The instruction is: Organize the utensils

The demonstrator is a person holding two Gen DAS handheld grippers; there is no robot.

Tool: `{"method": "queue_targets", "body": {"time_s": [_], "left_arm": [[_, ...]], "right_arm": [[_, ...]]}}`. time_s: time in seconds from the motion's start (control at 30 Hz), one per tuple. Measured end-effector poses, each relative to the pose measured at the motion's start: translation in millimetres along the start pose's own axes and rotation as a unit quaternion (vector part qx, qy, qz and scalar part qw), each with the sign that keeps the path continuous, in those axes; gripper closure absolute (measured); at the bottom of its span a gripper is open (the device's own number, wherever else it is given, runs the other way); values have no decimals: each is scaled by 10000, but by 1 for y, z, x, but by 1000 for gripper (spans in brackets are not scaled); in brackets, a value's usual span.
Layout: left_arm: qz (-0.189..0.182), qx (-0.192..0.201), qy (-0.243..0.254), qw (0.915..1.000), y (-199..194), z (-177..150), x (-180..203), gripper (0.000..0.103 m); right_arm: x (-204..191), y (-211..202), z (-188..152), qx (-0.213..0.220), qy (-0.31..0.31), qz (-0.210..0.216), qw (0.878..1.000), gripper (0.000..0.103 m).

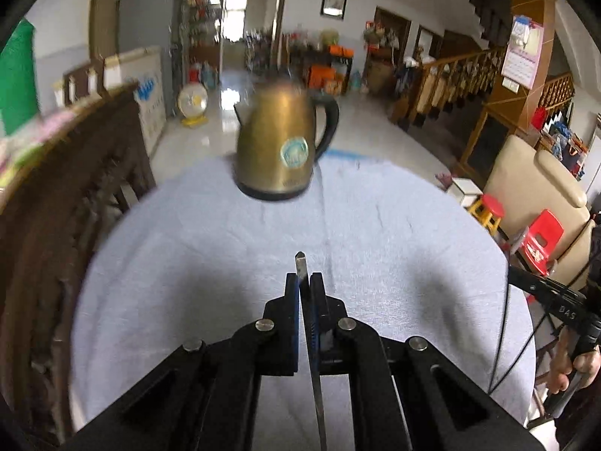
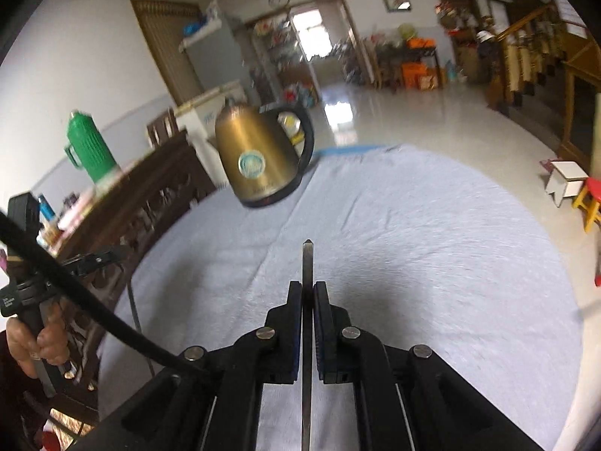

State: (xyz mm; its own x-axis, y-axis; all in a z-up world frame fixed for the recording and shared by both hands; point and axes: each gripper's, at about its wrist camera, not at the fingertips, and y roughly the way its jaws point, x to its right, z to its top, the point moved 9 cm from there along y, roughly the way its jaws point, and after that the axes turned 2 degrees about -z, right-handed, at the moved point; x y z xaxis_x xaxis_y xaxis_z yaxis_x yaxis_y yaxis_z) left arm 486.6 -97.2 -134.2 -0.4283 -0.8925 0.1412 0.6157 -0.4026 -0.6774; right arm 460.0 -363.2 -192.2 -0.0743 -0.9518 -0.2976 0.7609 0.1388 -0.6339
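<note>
My left gripper point(image 1: 304, 277) is shut on a thin flat metal utensil point(image 1: 301, 263), perhaps a chopstick. Its pointed tip sticks out just past the fingertips and its shaft runs back between the pads towards the camera. My right gripper point(image 2: 308, 286) is shut on a matching thin metal utensil point(image 2: 307, 259), held straight along the fingers with the tip pointing forward. Both grippers hang above the pale blue tablecloth point(image 1: 180, 263) point(image 2: 432, 263), tilted downward. No other utensils or holder show on the cloth.
A brass-coloured electric kettle point(image 1: 280, 146) point(image 2: 259, 158) with a black handle stands at the table's far edge. Dark carved wooden furniture point(image 1: 56, 233) point(image 2: 157, 191) borders the left side, with a green thermos point(image 2: 90, 146) on it. A hand point(image 1: 578, 364) point(image 2: 41, 338) grips the other tool's handle.
</note>
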Motion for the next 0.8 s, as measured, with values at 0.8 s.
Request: {"method": "queue_targets", "body": {"time_s": [0.8], "left_arm": [[-102,2190,-174,9755,-239,-31,12,100]], "right_arm": [[-110,-242,-28,2828,-222,882,9549,97]]}}
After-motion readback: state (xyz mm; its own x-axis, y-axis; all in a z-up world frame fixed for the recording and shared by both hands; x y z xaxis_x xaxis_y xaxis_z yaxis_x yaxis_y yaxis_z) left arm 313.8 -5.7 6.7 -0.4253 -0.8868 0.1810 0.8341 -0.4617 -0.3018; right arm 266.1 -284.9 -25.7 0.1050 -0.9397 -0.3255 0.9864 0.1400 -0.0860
